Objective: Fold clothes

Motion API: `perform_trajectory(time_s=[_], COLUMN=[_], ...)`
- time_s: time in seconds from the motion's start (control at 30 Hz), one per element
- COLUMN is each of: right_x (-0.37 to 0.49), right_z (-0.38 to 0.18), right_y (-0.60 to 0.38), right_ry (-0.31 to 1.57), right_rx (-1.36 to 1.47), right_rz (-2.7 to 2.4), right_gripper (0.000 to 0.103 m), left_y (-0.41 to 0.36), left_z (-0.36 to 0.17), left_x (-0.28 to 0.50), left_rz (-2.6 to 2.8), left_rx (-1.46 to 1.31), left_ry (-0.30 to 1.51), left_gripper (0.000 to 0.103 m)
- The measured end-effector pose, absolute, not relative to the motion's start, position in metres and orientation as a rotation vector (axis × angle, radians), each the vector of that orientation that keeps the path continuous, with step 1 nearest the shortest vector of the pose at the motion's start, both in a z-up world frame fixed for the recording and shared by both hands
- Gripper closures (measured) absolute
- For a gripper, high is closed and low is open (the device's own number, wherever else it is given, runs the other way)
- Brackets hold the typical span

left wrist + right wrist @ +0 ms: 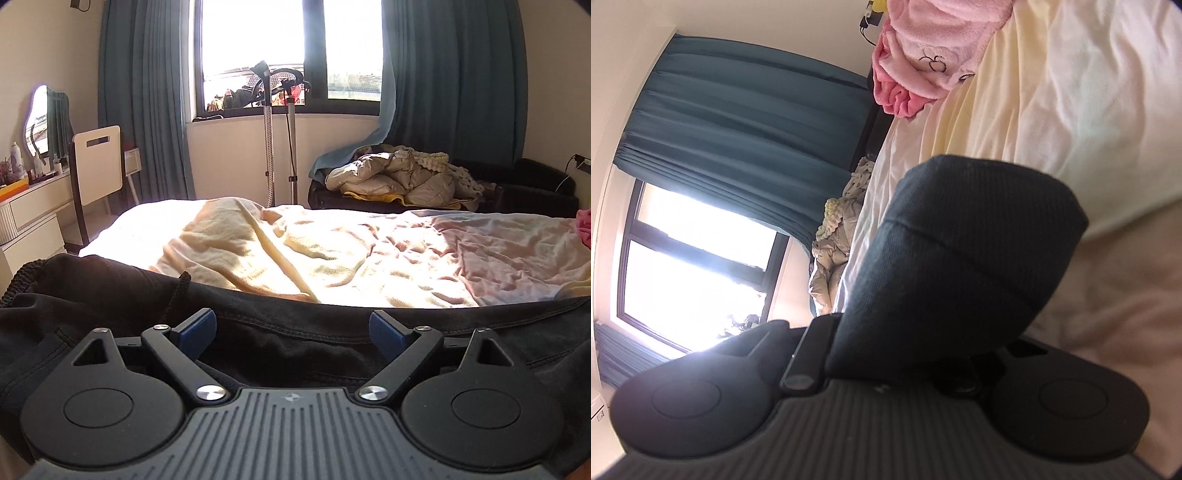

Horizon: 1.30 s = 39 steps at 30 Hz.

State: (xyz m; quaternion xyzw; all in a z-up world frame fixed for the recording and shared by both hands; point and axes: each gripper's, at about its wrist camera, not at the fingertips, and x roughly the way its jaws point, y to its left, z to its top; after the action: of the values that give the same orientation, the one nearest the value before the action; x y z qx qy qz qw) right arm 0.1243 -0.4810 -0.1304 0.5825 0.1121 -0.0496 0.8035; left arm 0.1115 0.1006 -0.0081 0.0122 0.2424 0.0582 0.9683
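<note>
Left wrist view shows the left gripper (291,330) with its blue-padded fingers (197,330) spread wide, hovering just above a black garment (280,343) that lies across the near edge of the bed (369,254); a braided drawstring (177,291) and a waistband-like hem sit to the left. Nothing is pinched here. In the right wrist view, the right gripper (905,354) is rolled on its side and a ribbed dark cuff (964,251) of the garment rises from between its fingers, which seem closed on the cloth, though the fabric hides the tips themselves.

The main risk appears to be an uneven lift: with only one end held, the loose end may drag, bunch or slide off the bed edge. If the left gripper closes where it hangs, it may catch only the top layer, or snag the drawstring, so the fold could come out skewed. The rumpled cream sheet (236,240) could also get pinched along with the garment. A pink fleece item (923,55) lies well apart and seems no hazard.
</note>
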Motion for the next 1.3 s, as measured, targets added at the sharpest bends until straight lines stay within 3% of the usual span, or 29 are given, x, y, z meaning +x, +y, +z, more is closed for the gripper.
perform_trajectory(time_s=[0.17,0.57,0.97,1.3], right_x=[0.127,0.126,0.133,0.162], right_z=[-0.119,-0.100,-0.063,0.007], right_y=[-0.474,-0.446,-0.401,-0.244], right_ry=[0.241,0.227,0.235,0.224], right_rx=[1.172,0.978,0.694,0.307], right_rz=[-0.125,-0.171,-0.188,0.034], right_gripper=[0.089,0.086,0.087,0.088], left_y=[0.110,0.124,0.123,0.142], left_z=[-0.035,-0.072,-0.033,-0.003], left_x=[0.126,0.146,0.130,0.111], left_rz=[0.179,0.197,0.111,0.152], left_rx=[0.062,0.075,0.023,-0.124], left_ry=[0.639,0.762,0.655,0.591], left_gripper=[0.011,0.010,0.010,0.010])
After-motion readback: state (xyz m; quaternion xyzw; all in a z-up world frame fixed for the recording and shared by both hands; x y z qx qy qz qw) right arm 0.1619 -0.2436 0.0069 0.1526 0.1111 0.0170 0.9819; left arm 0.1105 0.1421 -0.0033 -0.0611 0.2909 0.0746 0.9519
